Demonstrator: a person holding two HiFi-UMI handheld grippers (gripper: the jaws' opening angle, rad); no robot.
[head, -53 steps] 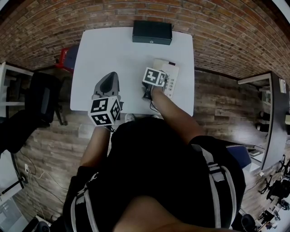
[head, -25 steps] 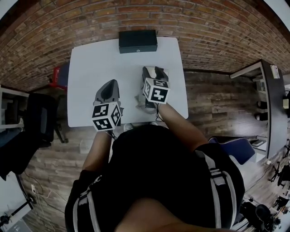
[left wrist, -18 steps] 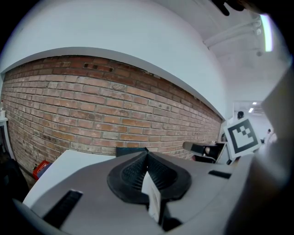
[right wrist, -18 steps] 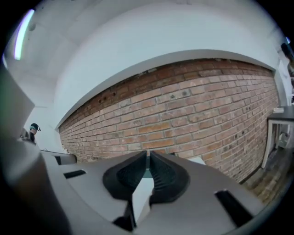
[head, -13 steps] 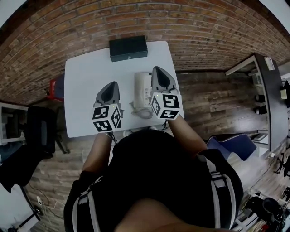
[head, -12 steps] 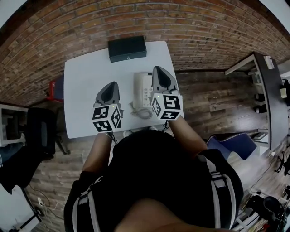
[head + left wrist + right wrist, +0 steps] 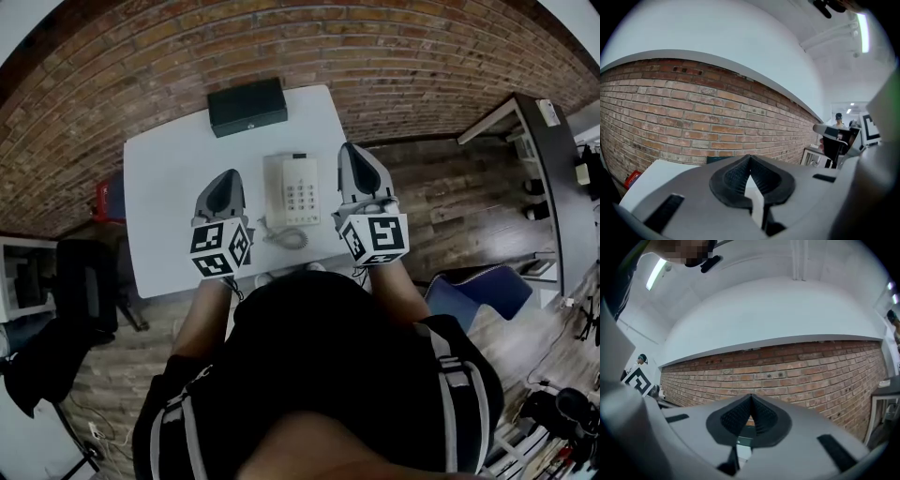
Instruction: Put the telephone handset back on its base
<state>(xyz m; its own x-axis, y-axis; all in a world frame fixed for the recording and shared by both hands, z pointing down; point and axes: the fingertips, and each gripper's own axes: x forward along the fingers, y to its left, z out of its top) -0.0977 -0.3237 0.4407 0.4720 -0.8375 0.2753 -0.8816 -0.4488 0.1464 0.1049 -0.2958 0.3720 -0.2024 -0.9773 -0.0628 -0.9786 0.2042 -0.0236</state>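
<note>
A white telephone base (image 7: 302, 192) sits on the white table (image 7: 169, 187), its keypad facing up. The handset (image 7: 277, 192) lies along the base's left side, and its coiled cord (image 7: 286, 236) loops in front of it. My left gripper (image 7: 225, 178) hovers left of the phone, shut and empty, its pads meeting in the left gripper view (image 7: 750, 161). My right gripper (image 7: 354, 155) is raised to the right of the phone near the table's right edge, shut on nothing (image 7: 751, 401). Neither gripper touches the phone.
A black box (image 7: 247, 106) stands at the table's back edge by the brick wall (image 7: 394, 56). A red item (image 7: 105, 199) and a black chair (image 7: 80, 281) are at the left. A blue chair (image 7: 478, 286) and a dark desk (image 7: 544, 141) are at the right.
My right gripper has lifted off the phone and moved to its right, leaving the handset lying on the base. The left gripper has shifted only slightly.
</note>
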